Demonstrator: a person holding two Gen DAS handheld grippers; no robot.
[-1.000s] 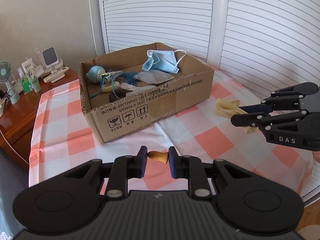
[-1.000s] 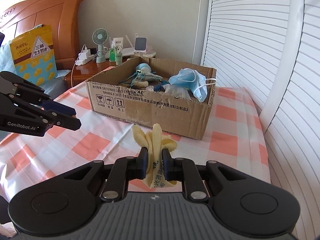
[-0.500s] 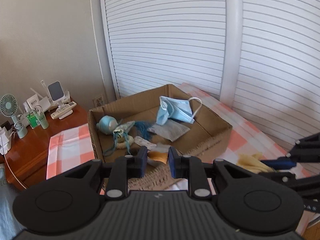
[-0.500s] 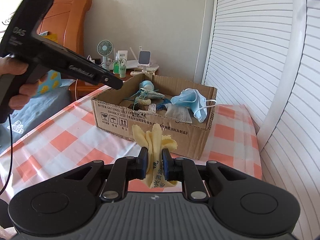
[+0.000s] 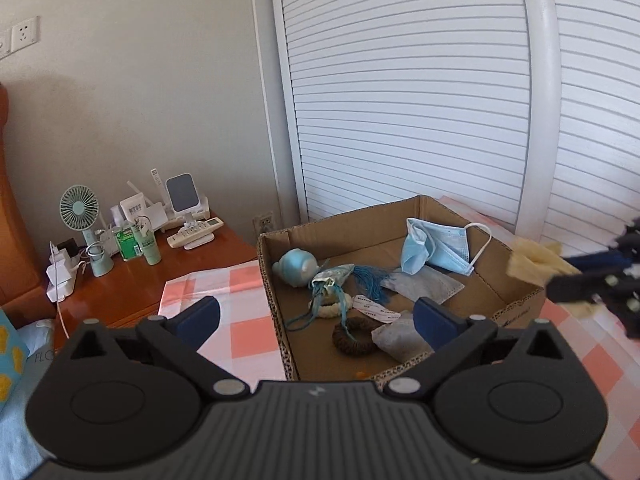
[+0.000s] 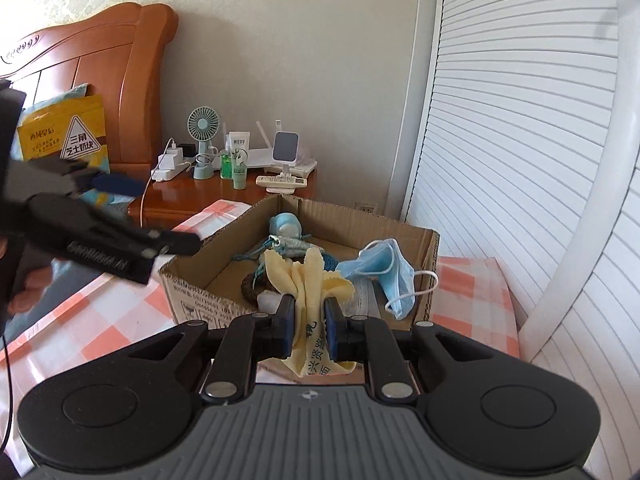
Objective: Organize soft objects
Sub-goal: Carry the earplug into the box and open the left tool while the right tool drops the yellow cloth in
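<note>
With most soft things in the box (image 5: 400, 344), my left jaws gape empty while my right jaws pinch the yellow cloth (image 6: 310, 280), not yet dropped in.

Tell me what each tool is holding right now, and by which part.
The right tool pinches the yellow cloth around its bunched middle, ends sticking out both ways. The left tool is open, holding nothing.
</note>
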